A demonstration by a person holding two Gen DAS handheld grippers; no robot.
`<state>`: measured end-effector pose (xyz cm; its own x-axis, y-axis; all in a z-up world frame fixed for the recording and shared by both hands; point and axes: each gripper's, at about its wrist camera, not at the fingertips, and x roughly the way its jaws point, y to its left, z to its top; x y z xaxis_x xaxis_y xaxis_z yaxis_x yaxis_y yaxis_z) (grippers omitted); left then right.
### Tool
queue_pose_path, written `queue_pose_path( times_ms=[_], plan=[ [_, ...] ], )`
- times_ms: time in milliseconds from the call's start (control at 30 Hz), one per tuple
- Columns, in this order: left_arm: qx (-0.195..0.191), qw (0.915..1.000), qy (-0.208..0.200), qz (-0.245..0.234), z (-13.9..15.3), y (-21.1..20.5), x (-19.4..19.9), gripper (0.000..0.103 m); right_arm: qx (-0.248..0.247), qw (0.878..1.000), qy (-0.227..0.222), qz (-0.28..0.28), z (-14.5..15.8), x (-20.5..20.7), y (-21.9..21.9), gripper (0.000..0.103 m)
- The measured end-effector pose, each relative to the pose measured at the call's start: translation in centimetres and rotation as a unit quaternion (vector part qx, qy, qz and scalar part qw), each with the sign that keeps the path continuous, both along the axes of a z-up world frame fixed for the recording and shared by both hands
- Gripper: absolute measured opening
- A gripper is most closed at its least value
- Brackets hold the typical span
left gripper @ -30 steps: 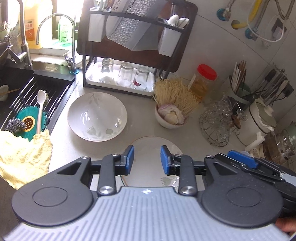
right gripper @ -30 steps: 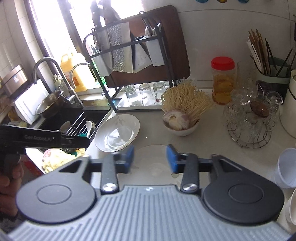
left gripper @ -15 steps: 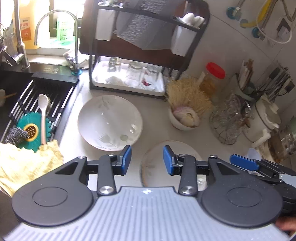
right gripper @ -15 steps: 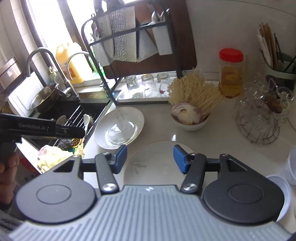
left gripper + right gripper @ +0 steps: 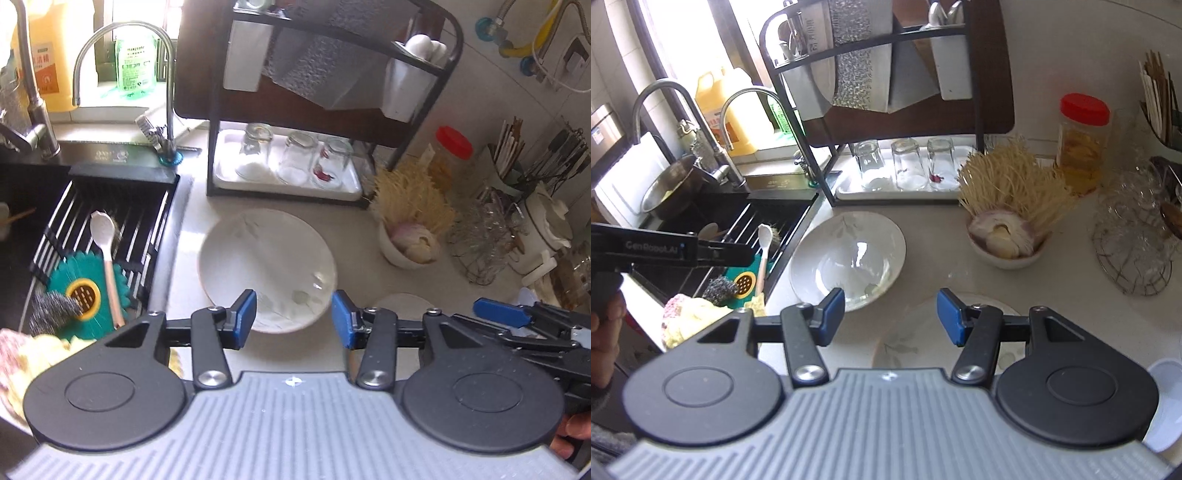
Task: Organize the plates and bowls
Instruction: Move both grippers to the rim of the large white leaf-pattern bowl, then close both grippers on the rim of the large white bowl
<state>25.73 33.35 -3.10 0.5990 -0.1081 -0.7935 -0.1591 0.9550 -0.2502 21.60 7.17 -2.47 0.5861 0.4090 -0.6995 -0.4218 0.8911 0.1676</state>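
A deep white plate with a leaf print (image 5: pixel 267 264) lies on the counter beside the sink; it also shows in the right wrist view (image 5: pixel 847 258). A flat white plate (image 5: pixel 919 336) lies to its right, partly hidden behind the right gripper; only its edge (image 5: pixel 402 301) shows in the left wrist view. My left gripper (image 5: pixel 293 319) is open and empty, above the near rim of the deep plate. My right gripper (image 5: pixel 890 315) is open and empty, above the gap between the two plates.
A black dish rack (image 5: pixel 897 55) holds a tray with three upturned glasses (image 5: pixel 295 162). A small bowl of garlic (image 5: pixel 1004 243) with a straw brush, a red-lidded jar (image 5: pixel 1082 144) and a wire basket of glassware (image 5: pixel 1134 243) stand at right. The sink (image 5: pixel 92 236) with drying mat lies left.
Both grippers have opened wider. The left gripper has moved left, from over the flat plate to over the deep plate. The right gripper has moved slightly left.
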Motion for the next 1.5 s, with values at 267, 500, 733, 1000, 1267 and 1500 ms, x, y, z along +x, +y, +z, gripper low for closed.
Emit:
queue_pose_path(
  times_ms=[267,500,733,1000,1267,1500],
  plan=[
    [-0.006,0.9997,0.015,-0.017,-2.6,4.0,2.8,0.058,0.016,0.999,0.024,-0.016,-1.4,1.8,2.7,0.058],
    [-0.006,0.9988,0.032,-0.036,-4.5,6.5,4.6,0.068,0.028,0.998,0.031,-0.045,-2.3,3.5,4.3,0.058],
    [-0.016,0.9974,0.059,-0.039,-6.8,8.8,6.6,0.077,0.047,0.994,0.051,-0.090,-4.2,5.7,5.1,0.096],
    [-0.032,0.9953,0.079,-0.047,-10.0,10.4,8.7,0.094,0.049,0.987,0.080,-0.128,-6.8,8.1,6.3,0.101],
    [-0.059,0.9920,0.096,-0.057,-13.0,11.6,11.7,0.094,0.015,0.983,0.110,-0.146,-9.5,11.5,7.8,0.086],
    [-0.046,0.9907,0.091,-0.090,-14.5,10.7,13.3,0.088,-0.025,0.979,0.125,-0.160,-12.2,13.5,9.0,0.057]
  ],
)
